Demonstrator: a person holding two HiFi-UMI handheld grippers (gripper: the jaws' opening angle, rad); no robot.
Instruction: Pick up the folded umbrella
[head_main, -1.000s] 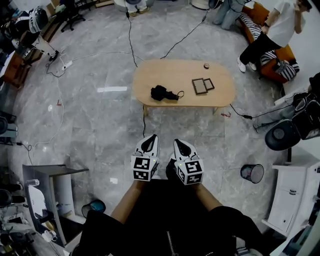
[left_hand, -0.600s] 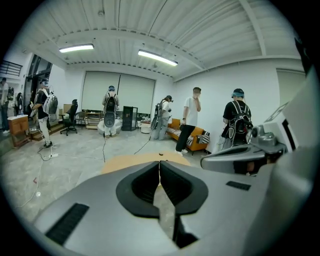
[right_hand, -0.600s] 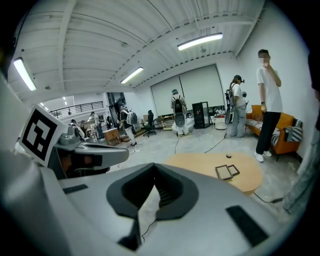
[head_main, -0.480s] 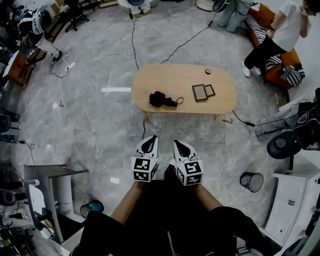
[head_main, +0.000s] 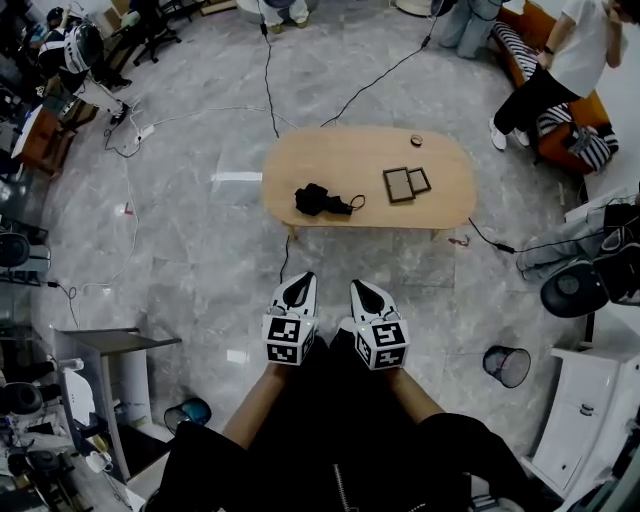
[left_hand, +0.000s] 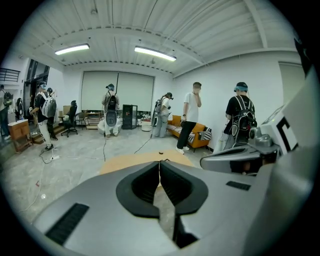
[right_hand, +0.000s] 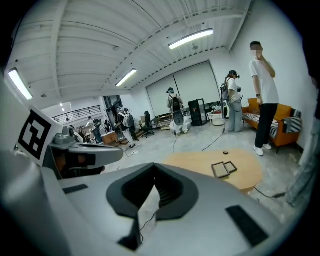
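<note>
The folded black umbrella (head_main: 318, 200) lies on the left part of an oval wooden table (head_main: 450, 205), its strap loop pointing right. Both grippers are held side by side in front of the person's body, well short of the table, over bare floor. My left gripper (head_main: 303, 275) has its jaws together with nothing between them, and so does my right gripper (head_main: 357, 284). In the left gripper view the shut jaws (left_hand: 160, 161) hide most of the table (left_hand: 122, 162). The right gripper view shows the shut jaws (right_hand: 153, 165) and the table's right half (right_hand: 245, 175); the umbrella is hidden.
Two picture frames (head_main: 405, 183) and a small round object (head_main: 417, 140) sit on the table. Cables (head_main: 268, 80) cross the floor behind it. A wire bin (head_main: 505, 366) and white cabinet (head_main: 590, 410) stand right, a grey stand (head_main: 105, 345) left. People (head_main: 565, 60) are at the far right.
The table and umbrella have drifted slightly nearer and left in the head view as the person moves toward them. Both grippers stay shut, side by side in front of the body.
</note>
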